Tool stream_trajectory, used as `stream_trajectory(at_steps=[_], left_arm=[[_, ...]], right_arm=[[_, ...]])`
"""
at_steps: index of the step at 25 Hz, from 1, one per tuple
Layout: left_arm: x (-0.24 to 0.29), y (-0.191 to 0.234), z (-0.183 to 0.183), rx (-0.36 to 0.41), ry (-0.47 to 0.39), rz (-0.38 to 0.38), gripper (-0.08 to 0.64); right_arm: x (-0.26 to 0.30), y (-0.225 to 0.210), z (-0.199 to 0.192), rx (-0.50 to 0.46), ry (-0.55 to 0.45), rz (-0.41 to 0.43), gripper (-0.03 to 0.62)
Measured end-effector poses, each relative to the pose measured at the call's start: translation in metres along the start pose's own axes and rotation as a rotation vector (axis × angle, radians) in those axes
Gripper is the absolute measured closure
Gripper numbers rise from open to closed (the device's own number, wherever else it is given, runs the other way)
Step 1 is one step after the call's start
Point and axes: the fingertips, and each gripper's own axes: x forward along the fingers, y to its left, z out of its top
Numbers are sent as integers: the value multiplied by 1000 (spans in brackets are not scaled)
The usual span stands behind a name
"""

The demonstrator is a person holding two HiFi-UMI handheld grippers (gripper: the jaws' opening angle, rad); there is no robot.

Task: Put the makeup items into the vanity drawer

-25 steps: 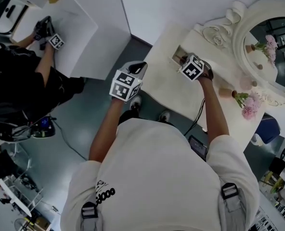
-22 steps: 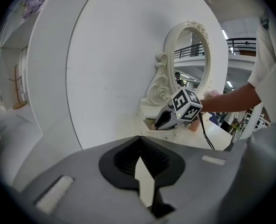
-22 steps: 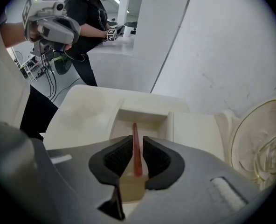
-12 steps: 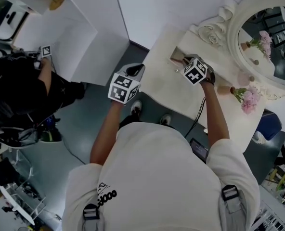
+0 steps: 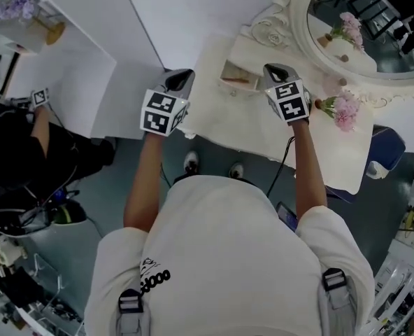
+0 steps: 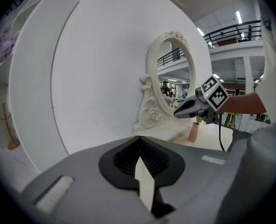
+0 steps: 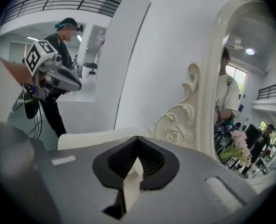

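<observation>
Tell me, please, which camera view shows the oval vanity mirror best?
The left gripper view: it takes in the whole mirror, carved frame included, though at an angle. The head view crops it at the picture's top edge, and the right gripper view shows only one side of the frame and some glass.

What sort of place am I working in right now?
Probably a mock-up vanity station in a large indoor hall: a cream dressing table with an ornate oval mirror, a railed upper gallery overhead.

Vanity (image 5: 229, 121) is cream, flowers (image 5: 343, 110) pink (vase (image 6: 193, 132) seemingly peach).
</observation>
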Motion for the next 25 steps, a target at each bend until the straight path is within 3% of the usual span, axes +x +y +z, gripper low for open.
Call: stream_trajectory(at_steps=[8, 18, 25], left_arm=[[9, -20, 102, 135, -179, -70, 545], [-4, -65, 193, 241, -368, -164, 545], [-21, -92, 230, 298, -463, -211, 545]], right_arm=[[-97, -43, 49, 170, -243, -143, 591], [-185, -61, 95, 130, -402, -277, 591], [-218, -64, 113, 121, -469, -327, 591]])
